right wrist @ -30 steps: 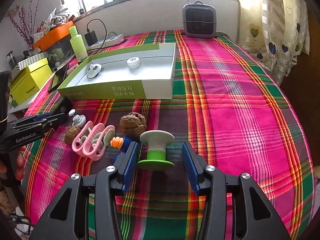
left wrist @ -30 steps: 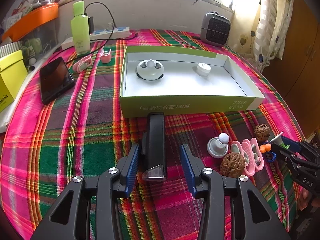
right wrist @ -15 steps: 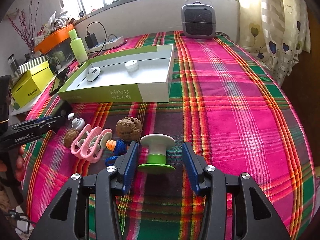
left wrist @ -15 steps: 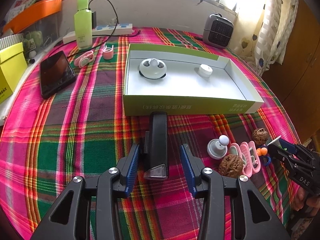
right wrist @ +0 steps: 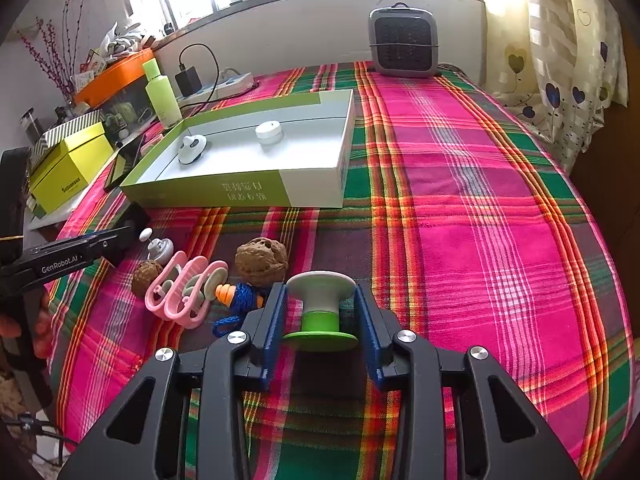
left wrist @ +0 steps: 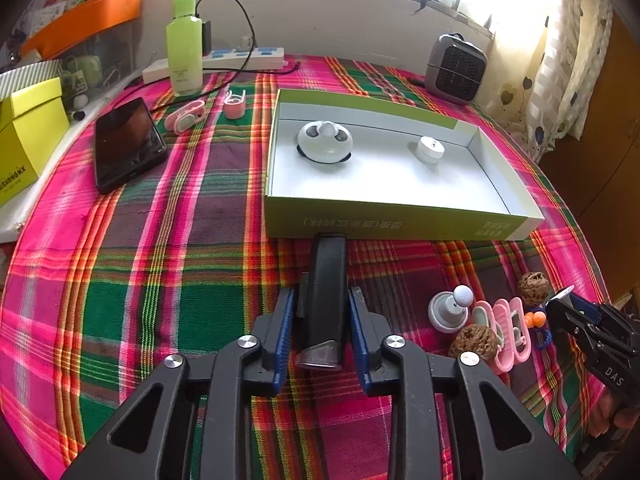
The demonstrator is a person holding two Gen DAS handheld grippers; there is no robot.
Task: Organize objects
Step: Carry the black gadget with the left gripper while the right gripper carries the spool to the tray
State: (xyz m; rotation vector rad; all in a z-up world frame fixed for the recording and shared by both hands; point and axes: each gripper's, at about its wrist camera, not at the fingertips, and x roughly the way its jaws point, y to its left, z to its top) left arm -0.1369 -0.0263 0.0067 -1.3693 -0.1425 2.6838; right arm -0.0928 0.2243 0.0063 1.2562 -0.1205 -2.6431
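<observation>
My left gripper (left wrist: 320, 296) is shut on a black stapler (left wrist: 329, 272), which lies on the plaid cloth and points at the green box (left wrist: 400, 224). My right gripper (right wrist: 320, 292) has its jaws closing. Its blue pads (right wrist: 276, 312) touch both sides of an upright spool (right wrist: 320, 304) with a white top and green base. The box (right wrist: 248, 194) holds a white round gadget (left wrist: 325, 146) and a small white cap (left wrist: 430, 149). Each gripper's tip shows at the edge of the other's view.
Between the grippers lie two walnuts (right wrist: 262, 258), pink clips (right wrist: 184, 288), a white knob (left wrist: 448, 312) and a blue cord with orange beads (right wrist: 236, 300). A phone (left wrist: 126, 144), green bottle (left wrist: 184, 48), power strip and yellow box sit far left, a small heater (right wrist: 402, 42) at the back.
The left jaws have closed onto the stapler. The right jaws have narrowed onto the spool. Neither hand has shifted.
</observation>
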